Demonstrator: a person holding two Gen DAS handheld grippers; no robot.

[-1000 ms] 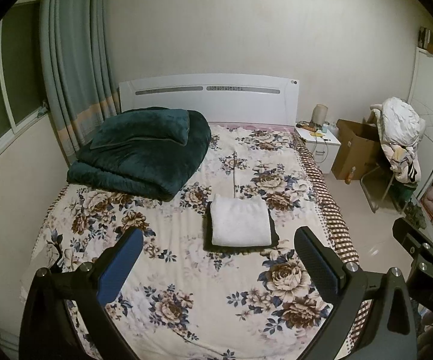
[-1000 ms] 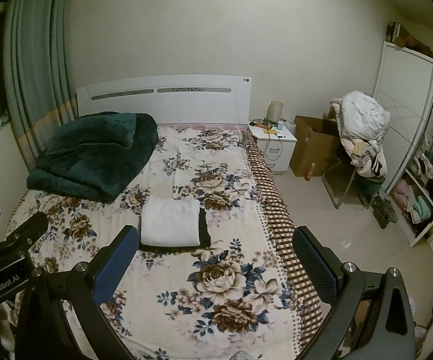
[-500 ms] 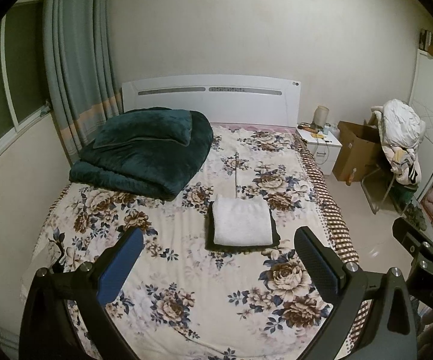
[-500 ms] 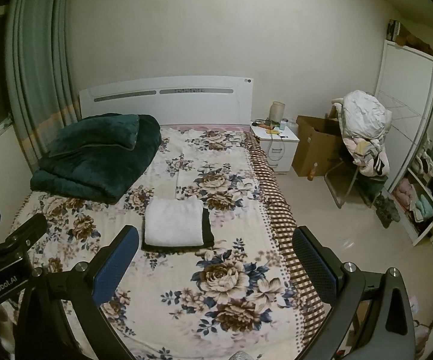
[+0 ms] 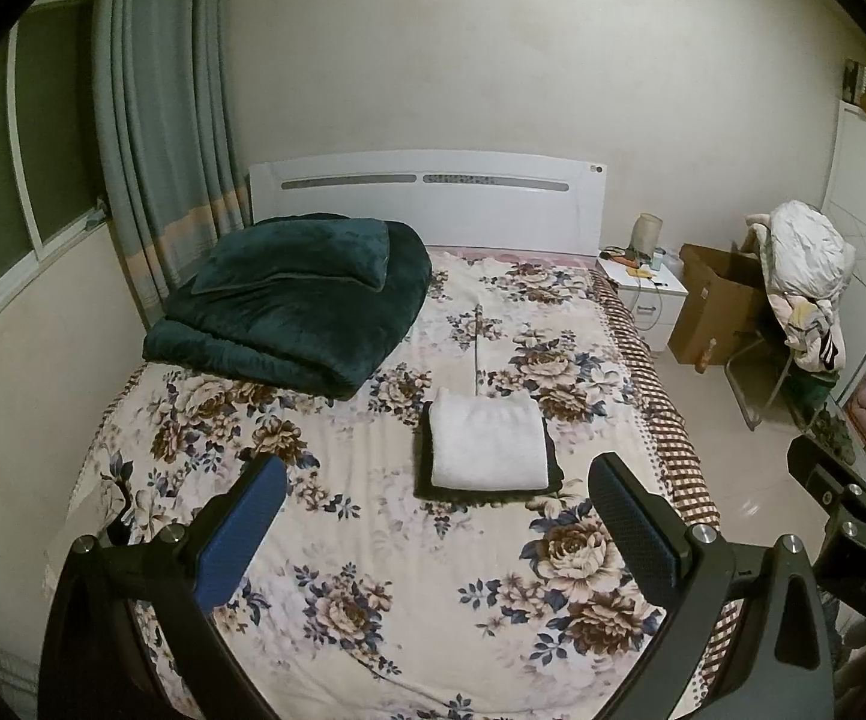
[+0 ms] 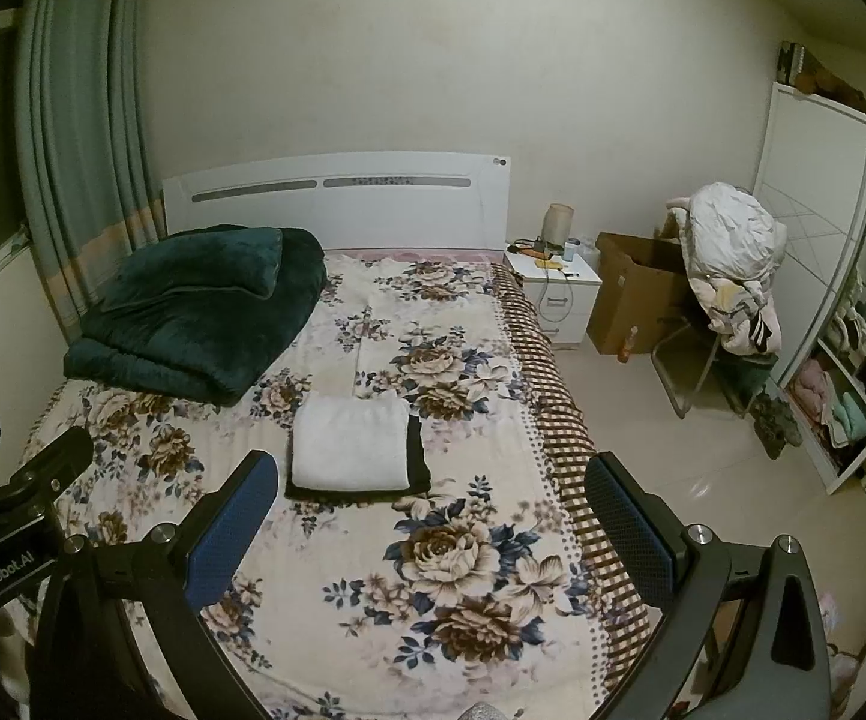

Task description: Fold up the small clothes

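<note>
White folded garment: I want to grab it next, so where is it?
The white folded garment lies mid-bed atop a folded black garment, right of the green blanket.

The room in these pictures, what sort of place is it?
Most likely a bedroom in someone's home. A bed with a floral cover and white headboard fills the view, a nightstand stands beside it, and an open wardrobe holds clothes. A folded white garment lies on the bed.

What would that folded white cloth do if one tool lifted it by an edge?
The white cloth looks soft and fluffy, so it would probably droop and unfold. It seems light. The dark garment beneath lies loose, so it would likely stay behind.
</note>
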